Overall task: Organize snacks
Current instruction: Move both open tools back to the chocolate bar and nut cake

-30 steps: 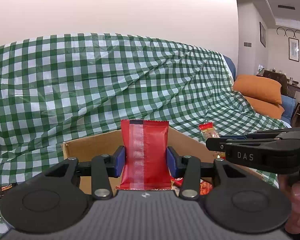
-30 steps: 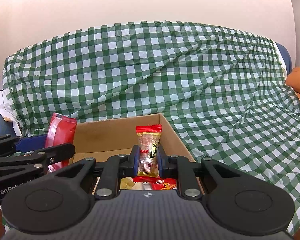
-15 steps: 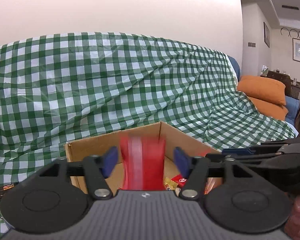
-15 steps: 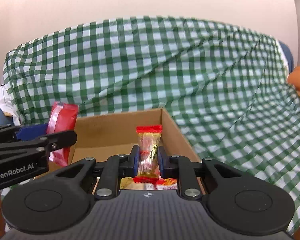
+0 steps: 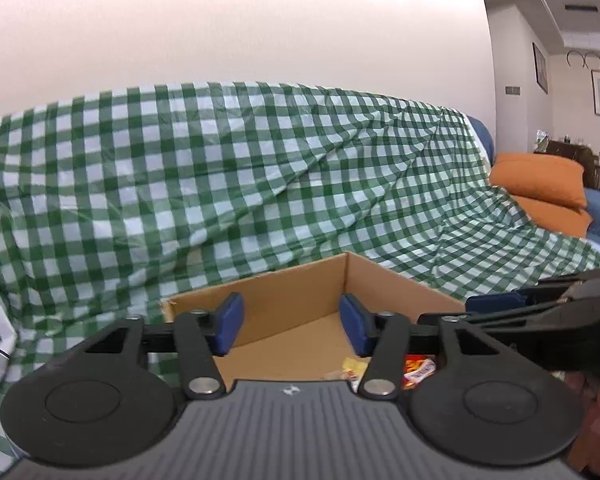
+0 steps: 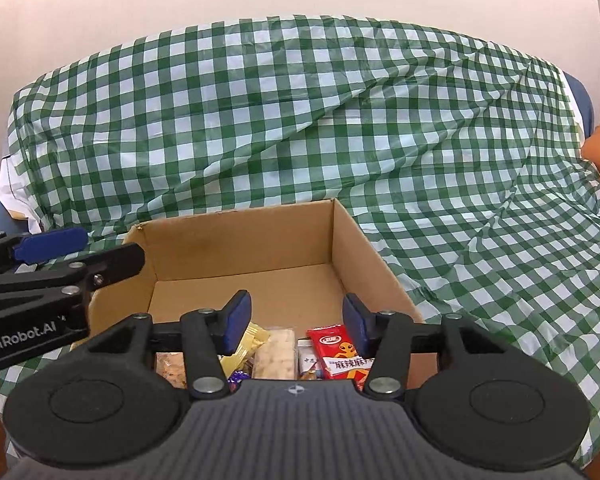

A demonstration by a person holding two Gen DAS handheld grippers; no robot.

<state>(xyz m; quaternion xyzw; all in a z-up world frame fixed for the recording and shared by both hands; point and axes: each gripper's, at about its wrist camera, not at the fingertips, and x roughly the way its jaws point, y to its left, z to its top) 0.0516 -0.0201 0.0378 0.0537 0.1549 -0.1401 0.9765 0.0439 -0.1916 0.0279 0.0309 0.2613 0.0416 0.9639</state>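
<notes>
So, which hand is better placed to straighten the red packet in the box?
Right. The right gripper, its jaws opening and empty, hangs just above the red packet in the cardboard box. The left gripper, jaws closing on nothing, points at the box's bare far corner.

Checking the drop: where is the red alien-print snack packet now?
In the right wrist view, the red packet lies inside the cardboard box, near its right wall, beside a pale bar.

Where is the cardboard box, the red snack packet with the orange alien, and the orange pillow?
cardboard box (image 6: pixel 244 248): right wrist view, inside of its back wall.
red snack packet (image 6: pixel 336 350): right wrist view, printed front, near the alien.
orange pillow (image 5: pixel 540 178): left wrist view, top cushion's middle.
</notes>
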